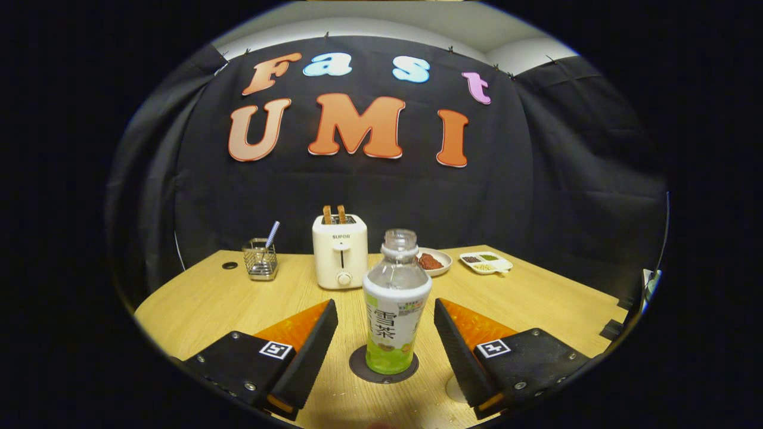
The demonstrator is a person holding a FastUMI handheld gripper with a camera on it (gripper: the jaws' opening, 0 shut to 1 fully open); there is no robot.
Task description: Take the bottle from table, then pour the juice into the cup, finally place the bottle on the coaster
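Clear plastic bottle (393, 304) upright on round coaster (359, 367), between open tool (385, 325) fingers.

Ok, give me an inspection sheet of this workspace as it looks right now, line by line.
Surface: wooden table, a round hole near its far corner.
Job's things: uncapped bottle upright on the dark coaster; a pale round edge beside one finger, maybe the cup, cannot tell.
Clutter: toaster with toast, wire holder, plate of food, divided tray.
Gripper: gripper open, fingers either side of the bottle, not touching.
Cables: nothing seen.
Surroundings: black cloth wall.
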